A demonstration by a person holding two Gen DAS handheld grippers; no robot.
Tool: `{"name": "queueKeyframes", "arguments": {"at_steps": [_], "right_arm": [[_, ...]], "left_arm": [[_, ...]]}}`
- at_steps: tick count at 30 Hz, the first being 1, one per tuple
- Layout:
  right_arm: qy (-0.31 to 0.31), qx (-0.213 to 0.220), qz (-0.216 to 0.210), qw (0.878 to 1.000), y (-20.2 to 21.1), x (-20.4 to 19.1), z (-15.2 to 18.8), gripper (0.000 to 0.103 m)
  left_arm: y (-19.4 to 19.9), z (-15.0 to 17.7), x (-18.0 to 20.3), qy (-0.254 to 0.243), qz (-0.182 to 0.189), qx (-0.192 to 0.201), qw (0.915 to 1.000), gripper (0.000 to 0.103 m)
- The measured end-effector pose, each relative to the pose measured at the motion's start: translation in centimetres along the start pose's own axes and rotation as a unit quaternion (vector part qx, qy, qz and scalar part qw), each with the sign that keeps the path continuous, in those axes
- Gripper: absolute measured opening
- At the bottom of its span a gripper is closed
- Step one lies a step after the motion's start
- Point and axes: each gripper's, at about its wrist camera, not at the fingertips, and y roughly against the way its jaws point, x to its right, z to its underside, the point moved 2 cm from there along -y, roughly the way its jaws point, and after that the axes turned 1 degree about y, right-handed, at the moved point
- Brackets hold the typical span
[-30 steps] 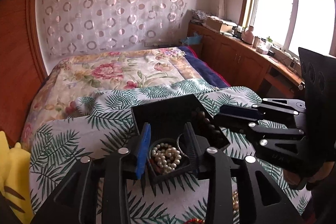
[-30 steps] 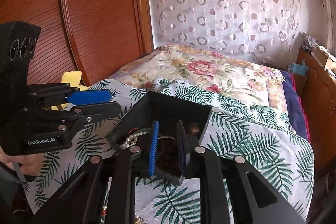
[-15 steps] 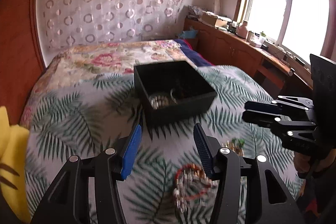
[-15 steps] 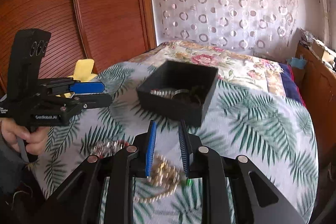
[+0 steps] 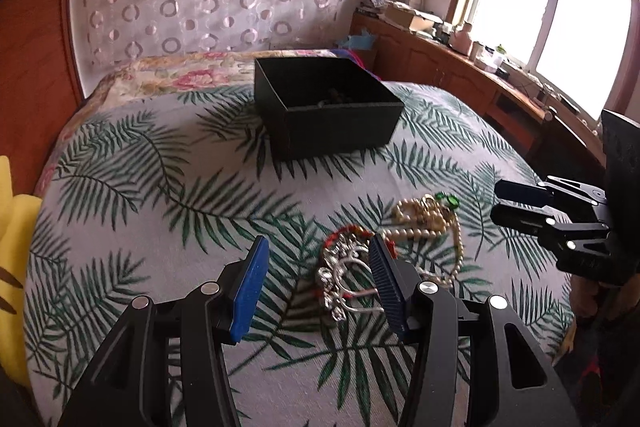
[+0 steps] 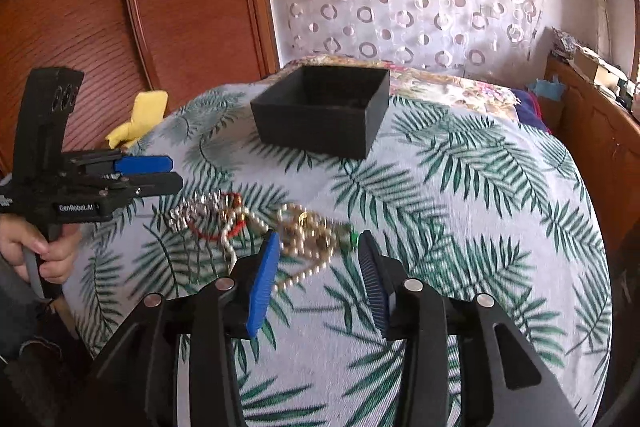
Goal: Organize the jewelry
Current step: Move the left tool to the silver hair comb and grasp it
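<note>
Black box [image 5: 328,115] sat beyond tangled necklaces [image 6: 296,227] on the bed [image 5: 160,187]; my left gripper [image 5: 316,267] and right gripper [image 6: 316,259] hovered, fingers spread, empty.

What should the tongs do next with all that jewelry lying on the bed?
Probably lower the open right tongs onto the pearl necklace just ahead and close. It lies loose on the leaf-print cover, outside the black box; the left tongs are open over the silver piece.

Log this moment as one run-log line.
left gripper: open, by silver-and-red bracelet | right gripper: open, over pearl necklace | black box: beyond, on leaf-print cover
</note>
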Motion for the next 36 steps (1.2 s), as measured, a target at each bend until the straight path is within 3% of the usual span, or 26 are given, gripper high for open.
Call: {"name": "queueKeyframes", "arguments": {"at_steps": [5,10,17,19,28,36], "right_arm": [[-0.003,-0.020,-0.002,1.000,-0.6,-0.3,1.7,0.044],[0.000,-0.027,0.000,1.000,-1.1,-0.5,2.5,0.044],[0.002,-0.025,-0.001,1.000,-1.2,-0.8,2.8,0.044],[-0.001,-0.024,-0.002,1.000,-1.1,-0.7,2.8,0.044],[-0.006,-0.021,-0.005,1.000,-1.0,-0.5,2.7,0.044],[0.009,-0.026,0.001,1.000,-1.1,-1.0,2.6,0.044]], "left_arm": [[-1.0,0.4,0.8,-0.011,0.000,-0.015,0.9998,0.048],[-1.9,0.8,0.8,-0.008,0.001,-0.031,0.9995,0.039],[-2.7,1.0,0.6,-0.001,0.002,-0.041,0.9991,0.039],[-2.7,1.1,0.5,0.000,0.004,-0.043,0.9991,0.018],[-0.4,1.8,0.7,0.004,0.012,-0.011,0.9999,0.012],[2.3,1.6,0.9,0.000,-0.013,0.024,0.9996,0.010]]}}
